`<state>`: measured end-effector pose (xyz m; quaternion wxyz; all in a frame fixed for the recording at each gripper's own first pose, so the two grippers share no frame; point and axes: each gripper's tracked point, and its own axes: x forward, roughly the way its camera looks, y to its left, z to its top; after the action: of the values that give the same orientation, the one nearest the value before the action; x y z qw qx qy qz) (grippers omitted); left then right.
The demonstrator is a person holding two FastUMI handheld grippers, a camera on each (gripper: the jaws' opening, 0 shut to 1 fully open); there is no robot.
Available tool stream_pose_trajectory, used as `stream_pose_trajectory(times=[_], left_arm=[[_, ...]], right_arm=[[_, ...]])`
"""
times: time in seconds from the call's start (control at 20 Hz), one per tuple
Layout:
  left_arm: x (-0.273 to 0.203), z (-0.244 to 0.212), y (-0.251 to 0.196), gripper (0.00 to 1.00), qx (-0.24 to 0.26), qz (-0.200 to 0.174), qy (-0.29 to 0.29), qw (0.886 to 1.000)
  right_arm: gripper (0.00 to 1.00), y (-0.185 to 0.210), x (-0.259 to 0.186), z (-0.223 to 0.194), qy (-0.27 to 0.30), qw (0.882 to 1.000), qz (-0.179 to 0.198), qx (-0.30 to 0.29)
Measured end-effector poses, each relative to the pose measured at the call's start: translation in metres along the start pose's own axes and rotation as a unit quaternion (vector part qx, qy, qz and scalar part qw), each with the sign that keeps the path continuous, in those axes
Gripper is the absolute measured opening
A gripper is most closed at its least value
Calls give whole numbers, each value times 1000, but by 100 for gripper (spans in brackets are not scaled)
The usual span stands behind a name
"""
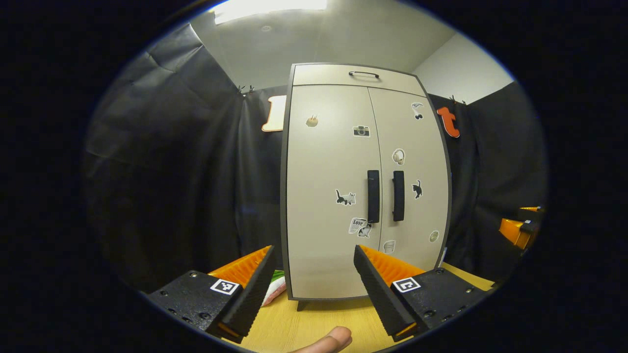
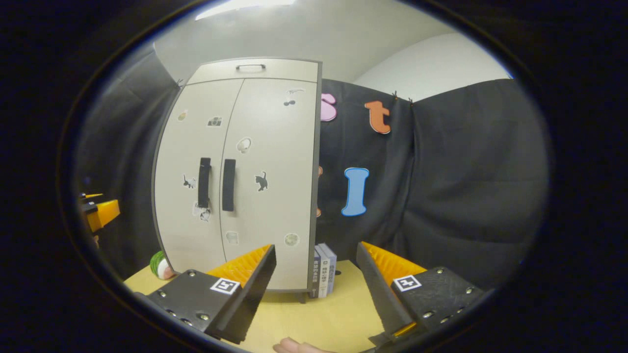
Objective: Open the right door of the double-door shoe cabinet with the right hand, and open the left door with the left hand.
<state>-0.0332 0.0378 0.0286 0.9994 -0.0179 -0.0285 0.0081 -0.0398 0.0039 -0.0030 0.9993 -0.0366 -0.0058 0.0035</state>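
Both grippers, left (image 1: 314, 284) and right (image 2: 316, 284), I hold spread wide, gripping nothing, well short of the cabinet (image 1: 363, 181). It stands on the table (image 1: 319, 318), left door (image 1: 328, 191) and right door (image 1: 417, 181) both closed, handles side by side.

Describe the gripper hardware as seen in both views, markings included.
Left gripper and right gripper look alike: two wedge-shaped fingers with ribbed inner faces, mounted on black blocks with screw heads. Each block carries a small square black-and-white tag. No cables or sleeves visible.
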Motion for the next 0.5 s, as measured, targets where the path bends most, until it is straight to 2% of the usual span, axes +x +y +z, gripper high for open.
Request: stream_pose_trajectory(times=[0.3, 0.5], left_arm=[[-4, 7, 2, 98, 7, -1, -9, 1000], [-12, 5, 5, 98, 3, -7, -12, 1000]], right_arm=[[98, 15, 11, 0, 1, 1000, 10, -12], [98, 38, 37, 8, -3, 1000, 23, -11]])
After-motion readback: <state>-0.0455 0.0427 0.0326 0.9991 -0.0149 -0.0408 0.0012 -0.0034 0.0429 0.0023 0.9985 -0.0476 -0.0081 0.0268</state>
